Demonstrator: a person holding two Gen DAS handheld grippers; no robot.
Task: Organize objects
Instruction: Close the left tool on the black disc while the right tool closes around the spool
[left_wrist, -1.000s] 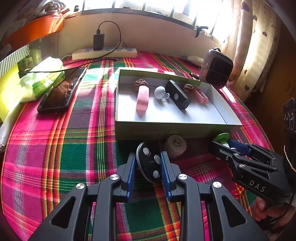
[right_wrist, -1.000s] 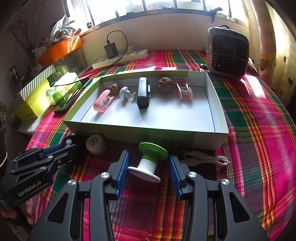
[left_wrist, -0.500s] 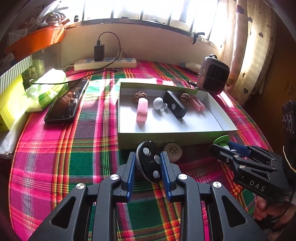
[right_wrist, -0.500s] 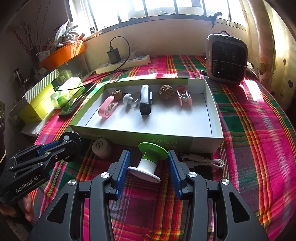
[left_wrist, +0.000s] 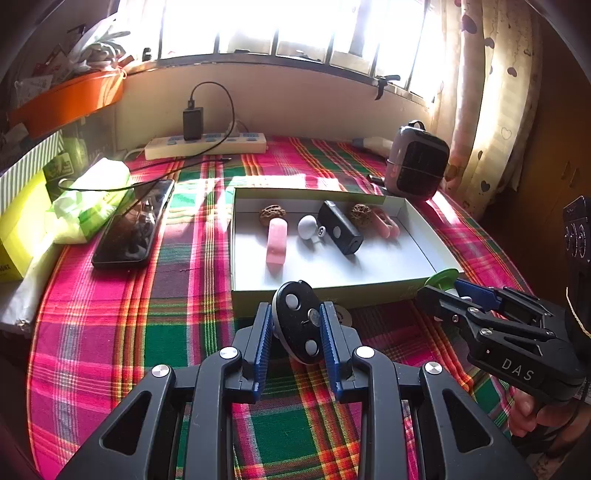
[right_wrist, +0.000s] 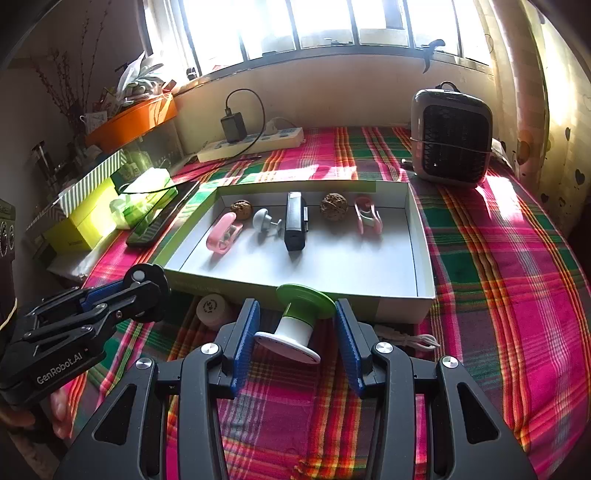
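Note:
My left gripper (left_wrist: 296, 322) is shut on a black oval device (left_wrist: 299, 320) with white buttons and holds it above the cloth, just in front of the shallow white box (left_wrist: 332, 291). My right gripper (right_wrist: 295, 325) is shut on a green and white spool-shaped thing (right_wrist: 298, 320), also lifted before the box (right_wrist: 421, 236). The box holds two walnuts (right_wrist: 334, 206), two pink clips (right_wrist: 222, 234), a white knob (right_wrist: 263, 219) and a black stick-shaped device (right_wrist: 295, 220). A small white round cap (right_wrist: 211, 309) lies on the cloth by the box front.
A white cable (right_wrist: 410, 338) lies right of the spool. A small heater (right_wrist: 451, 144) stands at the back right. A phone (left_wrist: 133, 224), tissue pack (left_wrist: 92, 199), yellow box (right_wrist: 83, 221) and power strip (left_wrist: 205, 144) are left and behind. The plaid table drops off at the near edges.
Both grippers have risen with their objects and pulled back a little; the box now looks lower and farther in both views. The held objects have not shifted between the fingers.

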